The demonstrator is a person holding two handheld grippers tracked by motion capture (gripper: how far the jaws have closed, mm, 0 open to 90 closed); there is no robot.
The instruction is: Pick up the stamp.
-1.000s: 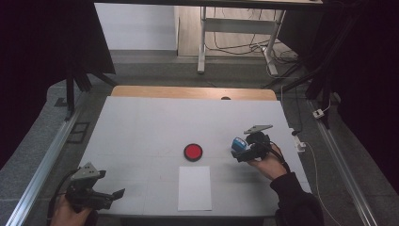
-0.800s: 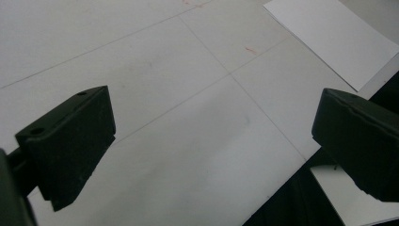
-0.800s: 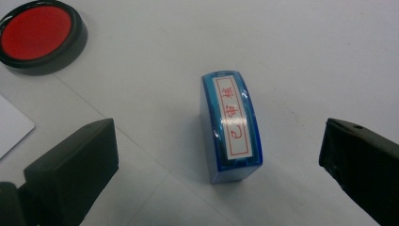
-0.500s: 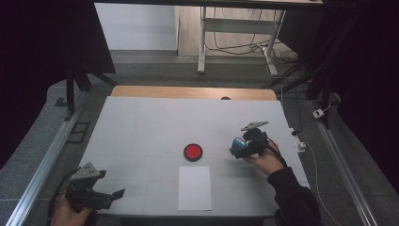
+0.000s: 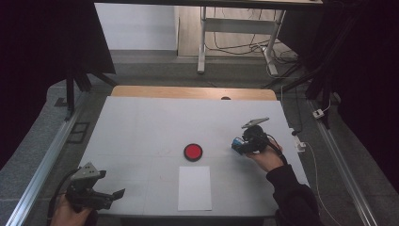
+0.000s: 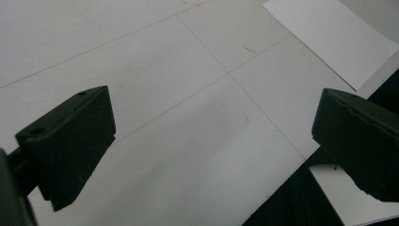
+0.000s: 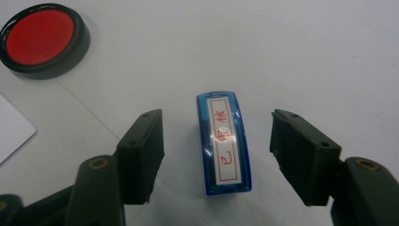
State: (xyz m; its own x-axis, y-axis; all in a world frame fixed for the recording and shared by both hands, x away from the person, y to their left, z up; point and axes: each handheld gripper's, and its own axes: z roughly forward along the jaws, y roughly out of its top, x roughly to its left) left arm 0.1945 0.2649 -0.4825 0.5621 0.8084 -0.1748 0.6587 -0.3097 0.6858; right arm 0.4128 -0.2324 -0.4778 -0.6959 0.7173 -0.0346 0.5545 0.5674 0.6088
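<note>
right gripper (image 7: 216, 155) wide apart astride stamp (image 7: 224, 143), tabletop right edge | left gripper (image 6: 211, 150) spread, empty | risk: off-centre squeeze tips stamp

One stamp (image 7: 224, 141), one ink pad (image 5: 193, 152), one paper sheet (image 5: 195, 187).

High view overlooks table (image 5: 141, 127); claw views sit close above it.

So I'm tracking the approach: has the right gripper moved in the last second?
Yes. The right gripper has shifted slightly away from the person, up the table, judged against the red ink pad.
</note>
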